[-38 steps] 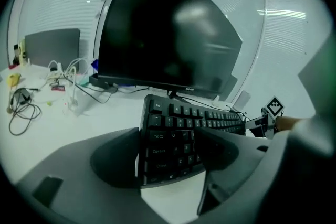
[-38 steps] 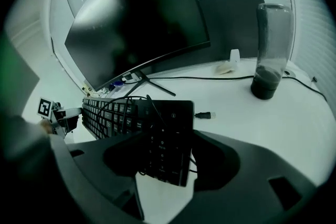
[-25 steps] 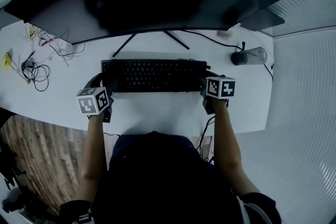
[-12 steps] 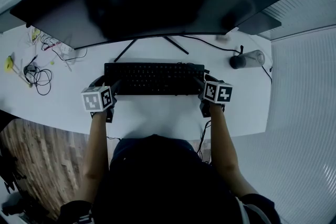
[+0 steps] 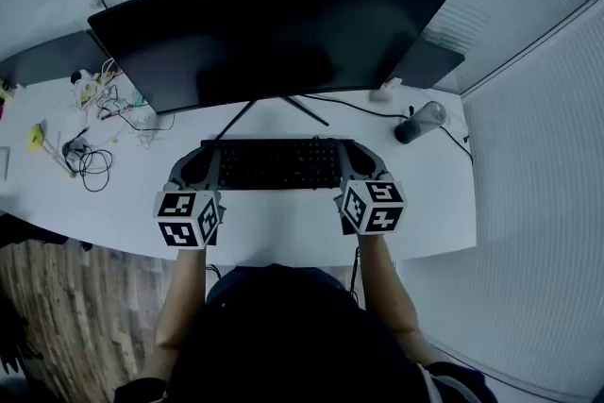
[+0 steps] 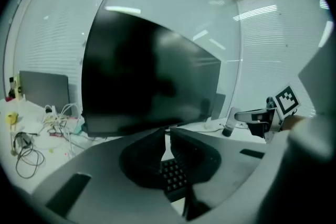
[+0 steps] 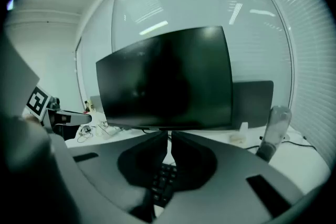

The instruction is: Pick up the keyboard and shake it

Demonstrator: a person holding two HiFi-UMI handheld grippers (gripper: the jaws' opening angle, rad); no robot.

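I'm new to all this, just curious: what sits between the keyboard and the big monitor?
Between keyboard and monitor, the two thin stand legs and a black cable cross bare white desk; the head view shows it.

Dark top (image 5: 283, 335), dark short sleeves (image 5: 459, 382), forearms bare.

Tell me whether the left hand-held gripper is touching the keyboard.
Touching. The left gripper view shows the left hand-held gripper, jaws closing, pressing both sides of the keyboard end between them.
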